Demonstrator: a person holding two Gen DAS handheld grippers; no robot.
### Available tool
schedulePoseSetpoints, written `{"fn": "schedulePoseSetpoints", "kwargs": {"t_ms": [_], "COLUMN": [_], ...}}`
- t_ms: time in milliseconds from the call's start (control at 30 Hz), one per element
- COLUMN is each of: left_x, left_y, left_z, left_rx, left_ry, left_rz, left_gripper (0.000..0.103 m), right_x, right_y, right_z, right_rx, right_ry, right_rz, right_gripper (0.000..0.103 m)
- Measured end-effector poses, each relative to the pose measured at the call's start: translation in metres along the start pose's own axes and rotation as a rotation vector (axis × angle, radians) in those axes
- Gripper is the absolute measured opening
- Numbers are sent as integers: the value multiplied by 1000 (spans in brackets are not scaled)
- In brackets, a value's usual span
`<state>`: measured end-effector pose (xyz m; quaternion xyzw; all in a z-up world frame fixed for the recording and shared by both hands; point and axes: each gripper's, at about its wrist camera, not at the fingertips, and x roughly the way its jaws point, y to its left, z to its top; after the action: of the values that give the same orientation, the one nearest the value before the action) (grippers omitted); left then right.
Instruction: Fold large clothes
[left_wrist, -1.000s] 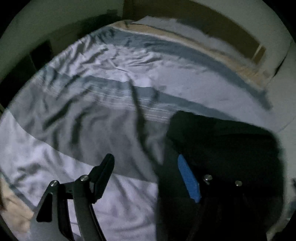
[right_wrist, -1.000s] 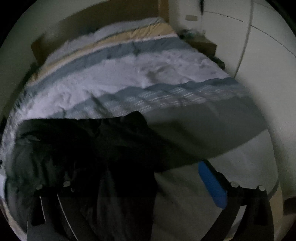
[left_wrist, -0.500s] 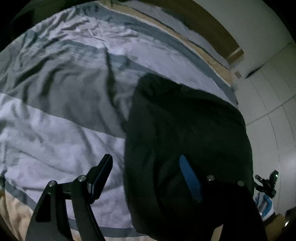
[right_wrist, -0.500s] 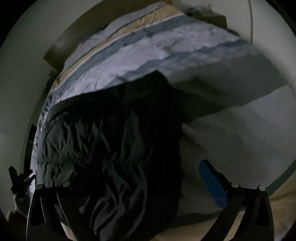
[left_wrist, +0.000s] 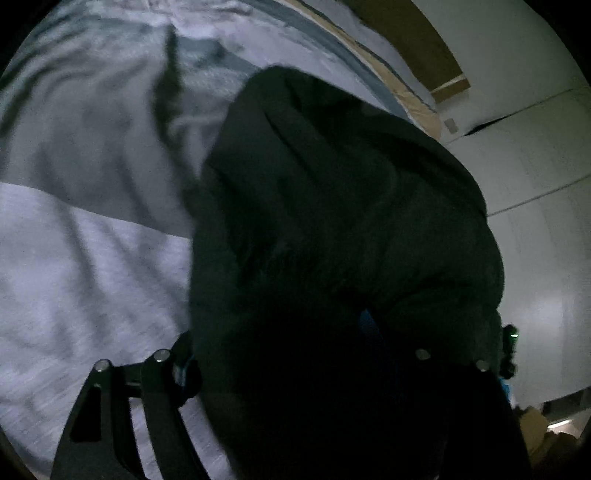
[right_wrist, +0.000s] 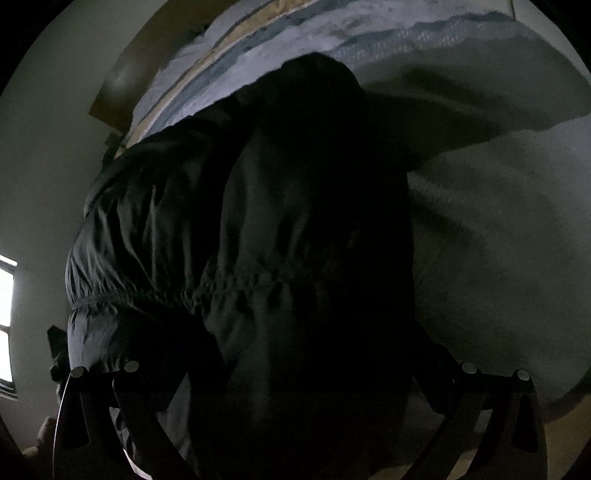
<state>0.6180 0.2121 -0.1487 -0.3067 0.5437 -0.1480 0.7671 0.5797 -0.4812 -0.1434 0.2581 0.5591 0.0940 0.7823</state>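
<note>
A large dark, thin, crinkled garment with a gathered elastic band (right_wrist: 229, 288) is held raised above the striped grey and white bed cover (left_wrist: 74, 258), bunched and unfolded. It drapes over the left gripper (left_wrist: 280, 347) and right gripper (right_wrist: 295, 369); whether the jaws are clamped on it cannot be told. No fold is judged made yet; spreading and folding remain
</note>
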Motion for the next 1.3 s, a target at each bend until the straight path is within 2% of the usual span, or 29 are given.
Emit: {"fn": "schedulePoseSetpoints", "kwargs": {"t_ms": [133,200,300,433,600,767,833,867,900,933,967,1000,1033,1067,1100,1133,1233,1300], "left_x": [19,27,36,48,54,51,48,46,42,39,36,32,26,23,17,12,-2,-14], "left_y": [7,12,13,-1,-8,-3,-7,-11,-14,-17,-19,-20,-24,-27,-29,-35,-49,-58], "left_z": [6,9,12,11,10,3,-1,-3,-5,-6,-7,-9,-11,-12,-14,-15,-16,-16], "left_rx": [-18,-34,-68,-63,-51,-51,-36,-19,-4,8,9,14,29,40,51,71,102,123], "left_ry": [42,66,75,95,76,3,-35,-55,-71,-88,-104,-118,-141,-156,-171,-189,-231,-256], "left_rz": [-123,-188,-251,-275,-254,-314,-304,-291,-286,-288,-302,-317,-327,-332,-339,-340,-359,-371], "left_gripper": [86,92,100,103,103,102,100,91,74,66,50,39,35,28,24,22,18,16], "right_x": [18,30,43,60,73,76,76,77,77,76,74,72,68,63,59,54,38,22], "right_y": [-12,-16,-16,2,0,1,1,1,1,3,5,6,7,8,10,13,25,41], "right_z": [4,5,8,7,7,2,-1,0,0,-1,-2,-3,-4,-5,-6,-7,-7,-5], "right_rx": [22,36,45,37,42,-30,-51,-54,-55,-59,-66,-69,-69,-75,-92,-109,-154,-204], "right_ry": [66,108,123,178,160,107,90,89,86,72,48,32,6,-18,-38,-58,-117,-159], "right_rz": [73,126,200,366,389,424,437,444,447,443,439,449,476,497,510,517,521,513], "right_gripper": [103,103,103,103,103,103,103,103,103,101,99,88,75,69,58,49,37,34]}}
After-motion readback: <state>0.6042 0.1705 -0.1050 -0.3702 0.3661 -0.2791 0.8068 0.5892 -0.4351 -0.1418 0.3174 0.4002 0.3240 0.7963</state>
